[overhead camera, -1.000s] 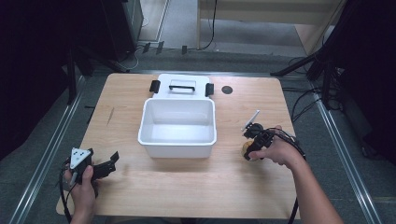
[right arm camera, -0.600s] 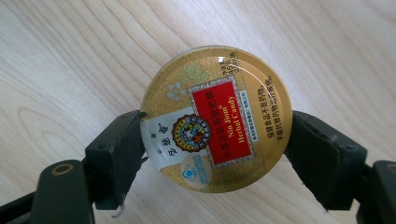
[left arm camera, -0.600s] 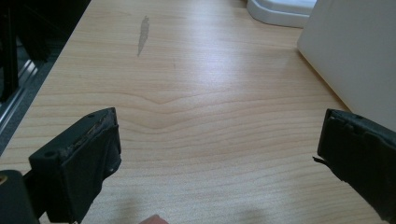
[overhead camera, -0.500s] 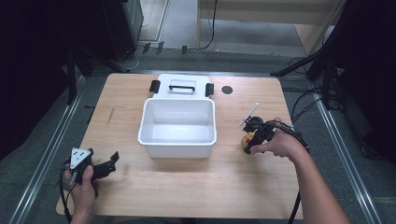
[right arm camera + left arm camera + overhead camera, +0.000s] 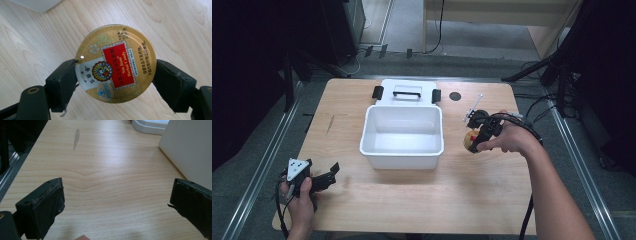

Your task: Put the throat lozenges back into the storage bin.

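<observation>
A round gold candy tin (image 5: 115, 63) with a red label is pinched at its rim between the jaws of my right gripper (image 5: 115, 75), lifted off the wooden table. From above, the tin (image 5: 470, 140) and right gripper (image 5: 477, 142) hang just right of the white open bin (image 5: 402, 157). My left gripper (image 5: 329, 175) rests at the table's front left, held by a hand. Its jaws (image 5: 117, 205) stand wide apart over bare wood, nothing between them.
The bin's white lid (image 5: 407, 92) with black latches lies behind the bin. A small black object with a white stick (image 5: 475, 113) sits behind the right hand. A black hole (image 5: 455, 96) marks the table's far side. The bin's wall (image 5: 190, 145) stands right of the left gripper.
My right gripper has risen with the candy tin and drifted slightly away from me, staying right of the bin. The left gripper has stayed where it was.
</observation>
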